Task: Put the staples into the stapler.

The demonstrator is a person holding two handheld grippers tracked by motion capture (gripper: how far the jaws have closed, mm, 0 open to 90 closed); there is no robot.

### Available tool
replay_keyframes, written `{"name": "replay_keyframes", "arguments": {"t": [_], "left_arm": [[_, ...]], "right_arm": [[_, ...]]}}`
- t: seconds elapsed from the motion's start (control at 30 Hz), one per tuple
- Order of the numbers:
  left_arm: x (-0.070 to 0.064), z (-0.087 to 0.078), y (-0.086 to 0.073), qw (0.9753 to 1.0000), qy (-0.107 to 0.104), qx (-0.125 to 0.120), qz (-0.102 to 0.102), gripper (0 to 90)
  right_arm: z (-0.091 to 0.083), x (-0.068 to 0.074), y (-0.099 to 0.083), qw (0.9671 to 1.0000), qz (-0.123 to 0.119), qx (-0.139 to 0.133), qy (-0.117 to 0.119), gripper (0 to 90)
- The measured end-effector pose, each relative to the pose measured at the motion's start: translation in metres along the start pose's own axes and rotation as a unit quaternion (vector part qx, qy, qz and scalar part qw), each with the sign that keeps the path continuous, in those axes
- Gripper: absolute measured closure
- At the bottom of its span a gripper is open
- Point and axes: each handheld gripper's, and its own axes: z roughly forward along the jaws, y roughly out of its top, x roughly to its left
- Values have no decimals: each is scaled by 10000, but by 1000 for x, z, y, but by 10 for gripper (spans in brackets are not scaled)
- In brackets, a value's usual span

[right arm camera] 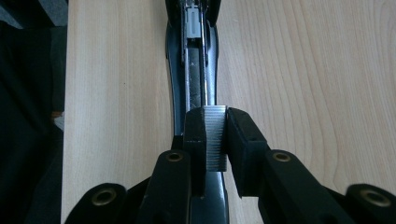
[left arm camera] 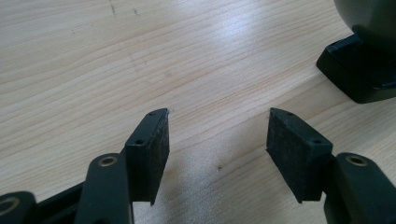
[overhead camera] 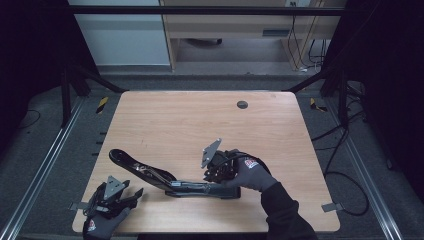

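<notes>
While one stapler [overhead camera: 165, 177] lies open, two tongs.

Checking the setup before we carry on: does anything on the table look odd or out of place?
The stapler lies swung wide open, its top arm flung back toward the left and its staple channel bared. The right tongs pinch a strip of staples over it. Left tongs open, idle.

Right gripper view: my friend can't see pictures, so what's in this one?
Two black jaws of the right gripper pinch a ribbed strip of staples above an open black stapler. The stapler lies on a light wooden table, its metal channel running straight away from the camera.
</notes>
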Motion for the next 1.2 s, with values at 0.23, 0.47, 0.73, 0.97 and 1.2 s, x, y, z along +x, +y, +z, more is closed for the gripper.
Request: {"name": "replay_keyframes", "arguments": {"t": [0.23, 0.47, 0.73, 0.97, 1.2], "left_arm": [[0, 0, 0, 10000, -3, -1, 1, 388], [1, 0, -1, 10000, -5, -11, -37, 388], [2, 0, -2, 10000, 28, -5, -54, 389], [2, -1, -1, 10000, 31, -10, -54, 390], [2, -1, -1, 10000, 41, -15, -50, 390]], "right_arm": [[3, 2, 3, 10000, 30, -8, 13, 783], [8, 2, 6, 10000, 41, 5, 51, 783], [14, 3, 12, 9999, 89, 73, 41, 783], [18, 6, 17, 9999, 90, 120, 56, 783], [25, 7, 17, 9998, 51, 178, 103, 783]]}}
